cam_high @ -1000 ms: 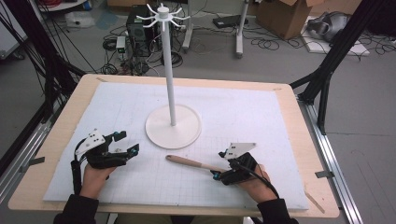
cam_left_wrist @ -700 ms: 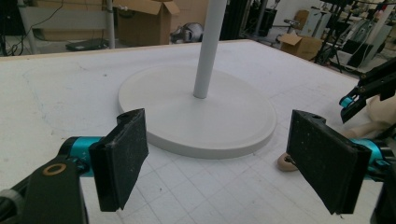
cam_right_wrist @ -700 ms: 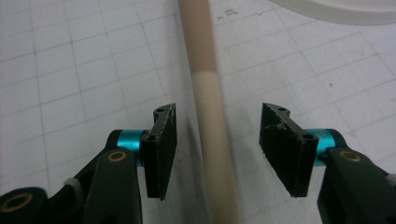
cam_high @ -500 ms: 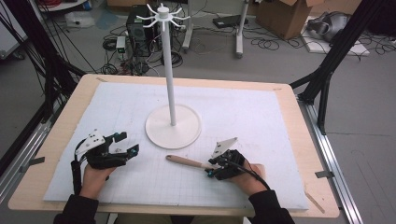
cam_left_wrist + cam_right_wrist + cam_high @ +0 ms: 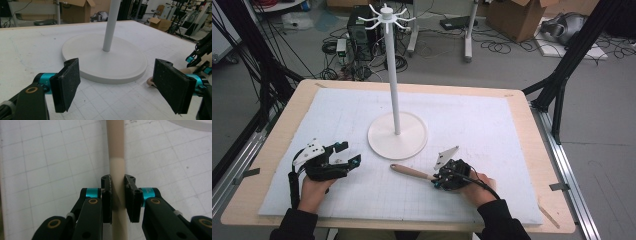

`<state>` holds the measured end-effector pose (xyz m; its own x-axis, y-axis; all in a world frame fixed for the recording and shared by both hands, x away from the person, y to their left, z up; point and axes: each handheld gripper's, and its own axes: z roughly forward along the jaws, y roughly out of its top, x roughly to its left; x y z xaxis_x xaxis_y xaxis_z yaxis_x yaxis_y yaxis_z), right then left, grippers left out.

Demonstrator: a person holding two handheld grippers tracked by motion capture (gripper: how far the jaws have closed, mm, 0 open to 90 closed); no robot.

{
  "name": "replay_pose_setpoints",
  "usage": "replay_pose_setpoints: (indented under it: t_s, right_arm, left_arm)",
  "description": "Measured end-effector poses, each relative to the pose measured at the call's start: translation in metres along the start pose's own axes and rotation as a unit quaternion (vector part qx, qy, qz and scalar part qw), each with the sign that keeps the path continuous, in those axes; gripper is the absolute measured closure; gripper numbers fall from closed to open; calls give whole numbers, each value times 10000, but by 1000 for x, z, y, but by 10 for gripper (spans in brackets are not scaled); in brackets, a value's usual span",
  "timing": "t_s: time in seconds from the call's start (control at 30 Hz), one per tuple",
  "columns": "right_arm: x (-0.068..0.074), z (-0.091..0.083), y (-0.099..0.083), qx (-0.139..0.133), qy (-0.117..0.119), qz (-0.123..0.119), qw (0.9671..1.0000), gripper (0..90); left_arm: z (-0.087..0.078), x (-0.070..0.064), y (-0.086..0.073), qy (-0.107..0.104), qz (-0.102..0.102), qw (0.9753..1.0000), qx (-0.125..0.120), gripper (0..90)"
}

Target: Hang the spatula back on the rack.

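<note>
The right gripper (image 5: pixel 443 179) sits near the front edge of the table, its two black jaws pressed against either side of a slim wooden handle (image 5: pixel 412 172). In the right gripper view the right gripper (image 5: pixel 118 192) pinches the handle (image 5: pixel 117 157) across its paler section, and the darker tan part runs on away from the jaws over the gridded white mat (image 5: pixel 50 157). From the high view the handle lies flat on the mat (image 5: pixel 492 125), pointing from the jaws toward the person's left, its rounded free end just in front of the round base of a white stand (image 5: pixel 397 135). The stand's thin pole rises upright from that base to a crown of small hooks. The left gripper (image 5: pixel 343 159) rests well apart from the right one, at the left front of the mat, held in the person's left hand (image 5: pixel 314 186). In the left gripper view its jaws are spread wide with nothing between them, the left gripper (image 5: pixel 117 87) aimed at the stand's base (image 5: pixel 105 62), and the handle's rounded end (image 5: pixel 150 81) peeks out beside the right-hand jaw.
</note>
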<state>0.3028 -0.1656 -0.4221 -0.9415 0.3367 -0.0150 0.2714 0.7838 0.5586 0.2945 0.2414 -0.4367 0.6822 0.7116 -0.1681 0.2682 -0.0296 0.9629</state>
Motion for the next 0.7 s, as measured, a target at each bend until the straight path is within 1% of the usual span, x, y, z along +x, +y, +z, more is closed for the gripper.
replay_pose_setpoints:
  t_s: [0.07,0.1,0.2,0.27,0.3,0.33,0.37,0.4,0.43,0.47,0.57,0.6,0.63,0.7]
  right_arm:
    - [-1,-5,-1,-231,5,95,9997,788]
    - [-2,-10,-1,-403,-4,156,9991,789]
    - [-3,-18,-2,-653,34,311,9974,789]
    - [-3,-23,-3,-751,35,380,9964,789]
    - [-3,-25,-4,-838,35,409,9956,789]
    - [-3,-32,-5,-1025,81,475,9936,789]
    - [-3,-32,-5,-1025,81,475,9936,789]
    - [-3,-36,-6,-1116,35,507,9925,790]
    - [-3,-40,-6,-1190,47,557,9913,790]
    - [-4,-45,-5,-1292,48,568,9900,789]
    - [-5,-56,-2,-1456,-40,581,9876,789]
    - [-6,-61,-1,-1600,-69,570,9854,789]
    - [-6,-64,0,-1670,-73,575,9843,789]
    - [-8,-72,3,-1982,-137,579,9783,788]
  left_arm:
    - [0,0,0,-9,-3,10000,2,226]
    - [0,0,0,-6,1,10000,7,227]
    - [0,0,0,4,-31,10000,-17,228]
    - [-1,1,0,12,-13,10000,-15,230]
    - [-1,1,0,11,-10,10000,-12,231]
    - [-1,1,0,12,-13,10000,-9,231]
    - [-1,1,0,20,-25,10000,-11,231]
    - [-1,1,0,14,-22,10000,-10,232]
    - [-1,1,-1,20,-22,10000,-15,232]
    - [-1,1,-1,17,-23,10000,-18,232]
    - [-1,1,0,4,-13,10000,-19,232]
    - [-1,1,0,2,-13,10000,-19,232]
    - [-1,1,0,-1,-15,10000,-19,232]
    - [-1,1,-1,-17,-31,10000,-40,232]
